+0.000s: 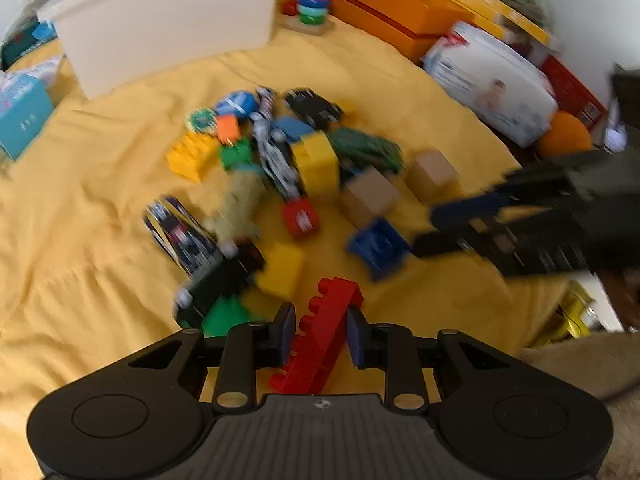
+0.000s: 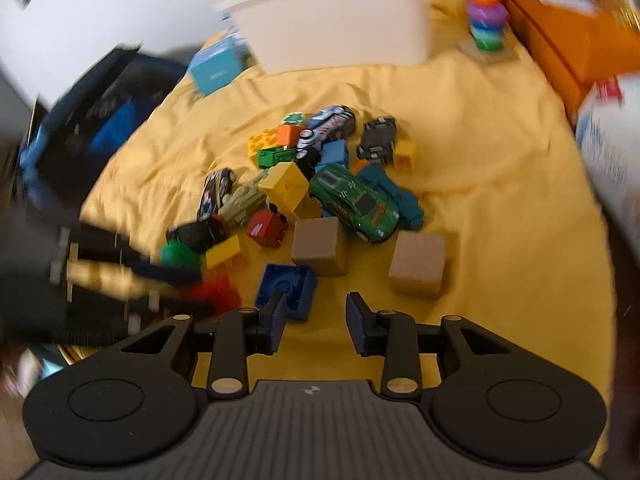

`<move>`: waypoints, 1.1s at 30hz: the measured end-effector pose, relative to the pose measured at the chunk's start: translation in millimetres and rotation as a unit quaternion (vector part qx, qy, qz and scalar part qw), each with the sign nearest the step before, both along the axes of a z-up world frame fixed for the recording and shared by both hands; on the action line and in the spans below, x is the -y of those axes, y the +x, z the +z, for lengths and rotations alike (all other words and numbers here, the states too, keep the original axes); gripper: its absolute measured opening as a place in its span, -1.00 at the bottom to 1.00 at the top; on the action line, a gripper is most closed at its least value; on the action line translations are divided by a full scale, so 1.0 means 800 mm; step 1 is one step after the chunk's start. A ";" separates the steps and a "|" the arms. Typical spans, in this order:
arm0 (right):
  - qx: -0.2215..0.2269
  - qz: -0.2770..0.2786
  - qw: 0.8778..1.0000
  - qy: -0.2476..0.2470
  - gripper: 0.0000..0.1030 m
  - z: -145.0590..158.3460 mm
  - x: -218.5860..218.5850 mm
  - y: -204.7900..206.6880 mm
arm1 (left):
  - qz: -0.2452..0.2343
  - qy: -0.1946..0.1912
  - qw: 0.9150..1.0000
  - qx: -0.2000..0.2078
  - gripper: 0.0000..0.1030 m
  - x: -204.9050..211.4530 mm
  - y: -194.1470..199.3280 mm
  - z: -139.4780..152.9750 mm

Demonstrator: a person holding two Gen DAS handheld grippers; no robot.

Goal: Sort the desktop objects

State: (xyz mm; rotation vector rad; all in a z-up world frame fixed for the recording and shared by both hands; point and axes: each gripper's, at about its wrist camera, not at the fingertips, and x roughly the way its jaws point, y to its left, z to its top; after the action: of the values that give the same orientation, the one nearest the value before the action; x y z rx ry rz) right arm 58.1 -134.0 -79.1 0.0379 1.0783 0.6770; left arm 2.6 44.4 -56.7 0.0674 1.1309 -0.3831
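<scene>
- We have the left gripper (image 1: 318, 334) closed on a long red brick (image 1: 320, 336), its two pads pressing the brick's long sides; the brick sits at the near edge of the toy pile on the yellow cloth (image 1: 100, 208).
- We cannot tell whether the brick is lifted clear of the cloth or resting on it.
- We judge the brick to be light, rigid moulded plastic with smooth, rather slippery sides, so a squeeze across its narrow width, near the middle of its length, should hold it without it swinging.
- Its long axis runs near to far and leans to the right at the far end; the studs face left, toward the left pad.
- Our right gripper (image 2: 316, 322) stands open and holds nothing, hovering just near of an upturned blue brick (image 2: 286, 286), with two tan wooden cubes (image 2: 320, 246) a little farther off.
- The white bin (image 1: 168, 24) stands at the far side, well apart from the pile; we take it as the likely place for sorted pieces.
</scene>
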 end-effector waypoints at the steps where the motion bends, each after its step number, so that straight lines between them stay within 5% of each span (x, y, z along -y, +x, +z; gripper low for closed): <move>1: -0.007 -0.008 1.000 0.010 -0.26 -0.003 -0.002 0.002 | -0.011 0.006 1.000 0.007 -0.40 0.005 -0.010 -0.002; 7: -0.021 -0.012 1.000 0.008 -0.25 -0.018 -0.028 0.002 | -0.047 0.020 0.998 0.046 -0.25 0.026 -0.046 -0.001; 9: -0.021 -0.005 1.000 0.006 -0.38 -0.021 -0.034 -0.001 | -0.040 0.014 0.998 0.046 -0.14 0.021 -0.049 -0.001; 12: 0.027 0.029 0.999 -0.035 -0.48 -0.006 -0.041 -0.016 | -0.009 0.008 0.998 0.053 -0.38 0.012 -0.049 0.003; 15: 0.099 0.065 0.988 -0.103 -0.48 0.011 -0.036 -0.036 | -0.003 0.045 0.997 0.063 -0.49 0.013 -0.043 0.005; 17: 0.140 0.083 0.976 -0.145 -0.48 0.023 -0.028 -0.048 | -0.006 0.080 0.994 0.081 -0.49 0.021 -0.040 0.005; 21: 0.240 0.150 0.920 -0.271 -0.47 0.007 -0.038 -0.072 | -0.044 0.192 0.973 0.119 -0.48 0.057 -0.037 -0.004; 24: 0.258 0.207 0.890 -0.315 -0.44 -0.017 -0.051 -0.086 | -0.071 0.217 0.966 0.121 -0.32 0.075 -0.048 -0.008; 27: 0.252 0.217 0.903 -0.272 -0.18 -0.007 -0.048 -0.095 | -0.076 0.173 0.974 0.125 -0.13 0.074 -0.065 0.001; 31: 0.220 0.187 0.933 -0.215 -0.16 0.007 -0.030 -0.084 | -0.040 0.086 0.989 0.112 -0.10 0.059 -0.075 0.009; 33: 0.210 0.158 0.948 -0.180 -0.14 0.016 -0.015 -0.073 | -0.008 0.074 0.991 0.115 -0.10 0.047 -0.075 0.013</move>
State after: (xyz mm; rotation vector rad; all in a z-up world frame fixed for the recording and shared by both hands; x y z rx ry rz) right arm -0.3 -122.1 -66.4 -0.5817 0.7838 0.7229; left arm -57.0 7.1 -46.1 0.2449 0.9286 -0.2962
